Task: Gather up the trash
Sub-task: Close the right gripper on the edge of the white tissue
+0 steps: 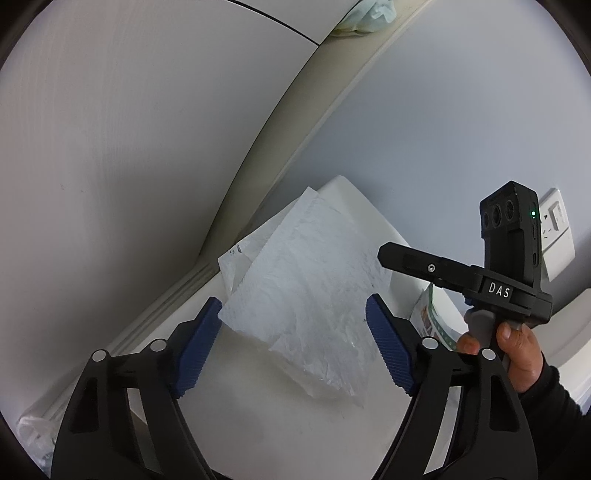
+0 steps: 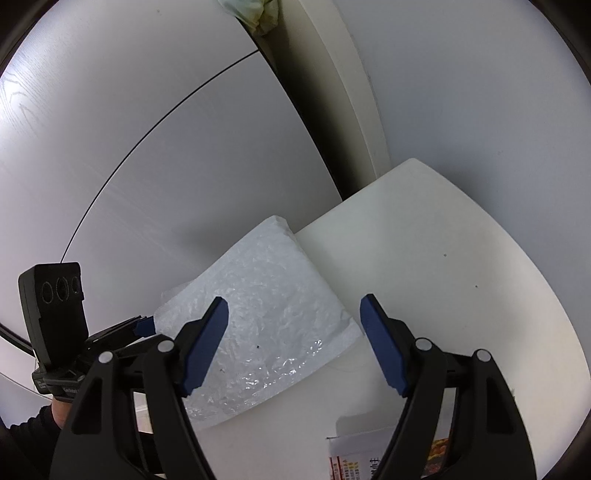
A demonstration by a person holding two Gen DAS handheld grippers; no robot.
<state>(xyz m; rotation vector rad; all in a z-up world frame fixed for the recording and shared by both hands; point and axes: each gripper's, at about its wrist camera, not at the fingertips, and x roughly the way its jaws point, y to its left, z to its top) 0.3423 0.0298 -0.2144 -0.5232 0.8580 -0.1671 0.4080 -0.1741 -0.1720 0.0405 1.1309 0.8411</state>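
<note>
- The white counter (image 2: 424,258) is smooth and butts into a corner, with a dark gap between its edge and the grey panel (image 1: 129,147). A thin thing pushed instead of pinched could slide off into that gap.
- The crinkled plastic wrapper (image 1: 306,288) lies flat on the counter with one end overhanging the edge towards the panel. It is light and flimsy, so it will likely buckle or skate away under a pad.
- The left gripper (image 1: 293,347) is partly open and holds nothing. Its blue pads straddle the wrapper's near end without visibly pressing it. Closing too high would catch only air or a loose fold.
- The right gripper (image 2: 293,343) is likewise partly open and empty, over the wrapper's other side. Two grippers closing on one sheet could tug it apart or knock into each other.
- A printed packet (image 2: 369,458) lies near the right gripper's fingers and could get nudged or missed.
- A crumpled pale wad (image 1: 369,16) sits far back, easy to overlook.
</note>
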